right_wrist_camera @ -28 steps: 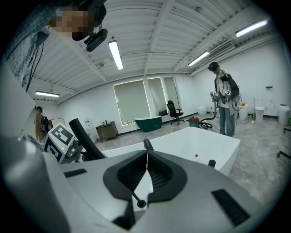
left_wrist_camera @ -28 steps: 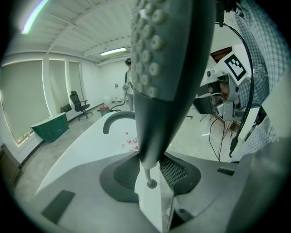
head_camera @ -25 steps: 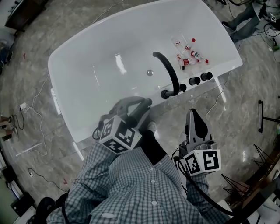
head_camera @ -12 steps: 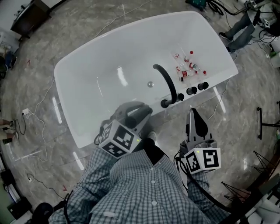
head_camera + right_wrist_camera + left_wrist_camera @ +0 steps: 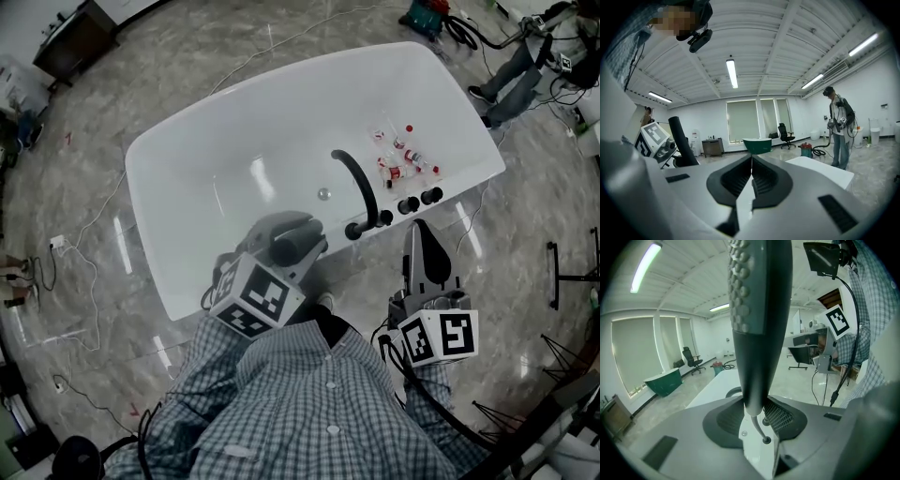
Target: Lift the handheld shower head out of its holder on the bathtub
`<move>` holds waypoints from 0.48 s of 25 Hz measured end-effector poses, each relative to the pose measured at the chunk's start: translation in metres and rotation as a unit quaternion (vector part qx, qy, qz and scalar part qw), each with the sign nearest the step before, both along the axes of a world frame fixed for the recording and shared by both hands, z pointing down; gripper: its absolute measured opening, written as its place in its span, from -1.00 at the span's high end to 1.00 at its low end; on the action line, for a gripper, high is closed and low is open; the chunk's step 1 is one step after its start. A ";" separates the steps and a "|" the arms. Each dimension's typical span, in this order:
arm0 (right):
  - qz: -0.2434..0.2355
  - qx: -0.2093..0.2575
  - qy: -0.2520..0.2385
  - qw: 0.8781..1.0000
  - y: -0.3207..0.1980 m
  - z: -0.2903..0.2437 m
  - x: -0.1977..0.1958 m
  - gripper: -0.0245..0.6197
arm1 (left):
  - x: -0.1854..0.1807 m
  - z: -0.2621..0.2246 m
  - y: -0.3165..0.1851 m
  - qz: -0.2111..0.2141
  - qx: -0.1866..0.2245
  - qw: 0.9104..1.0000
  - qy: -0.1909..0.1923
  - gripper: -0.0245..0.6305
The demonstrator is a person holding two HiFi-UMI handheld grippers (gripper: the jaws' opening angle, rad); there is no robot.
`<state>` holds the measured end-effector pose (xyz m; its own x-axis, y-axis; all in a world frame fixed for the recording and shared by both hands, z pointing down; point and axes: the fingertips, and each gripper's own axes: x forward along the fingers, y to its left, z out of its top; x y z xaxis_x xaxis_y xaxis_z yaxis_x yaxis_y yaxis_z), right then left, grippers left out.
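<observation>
Two tongs closed: left tongs (image 5: 758, 416) clamp shower head (image 5: 759, 324) upright, apparently to clear the bathtub (image 5: 234, 141) at 12 o'clock; right tongs (image 5: 751, 180) pressed together, empty.

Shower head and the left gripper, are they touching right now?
Touching. The left gripper is shut on the shower head: its own view shows the handle pinched between both jaws.

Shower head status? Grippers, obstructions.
Left gripper shut on shower head, spray end up. Right gripper shut, empty, beside the bathtub. Nothing visible in the way.
</observation>
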<state>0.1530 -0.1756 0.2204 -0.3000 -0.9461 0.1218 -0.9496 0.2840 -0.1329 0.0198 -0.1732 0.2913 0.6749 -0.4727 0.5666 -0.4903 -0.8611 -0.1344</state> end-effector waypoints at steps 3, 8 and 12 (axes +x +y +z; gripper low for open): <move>-0.005 0.016 0.002 1.000 0.000 -0.011 -0.002 0.87 | 0.001 -0.009 -0.001 -0.004 0.008 1.000 0.006 0.52; -0.013 0.027 0.009 1.000 0.000 -0.029 -0.008 0.87 | -0.001 -0.032 -0.002 -0.005 0.023 1.000 0.013 0.52; -0.014 0.040 0.013 0.999 0.000 -0.045 -0.012 0.87 | -0.006 -0.051 -0.003 -0.006 0.040 0.999 0.021 0.52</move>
<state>0.1413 -0.1758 0.1759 -0.3243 -0.9444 0.0536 -0.9440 0.3193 -0.0835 0.0137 -0.1761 0.2400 0.6912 -0.5234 0.4983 -0.5074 -0.8425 -0.1810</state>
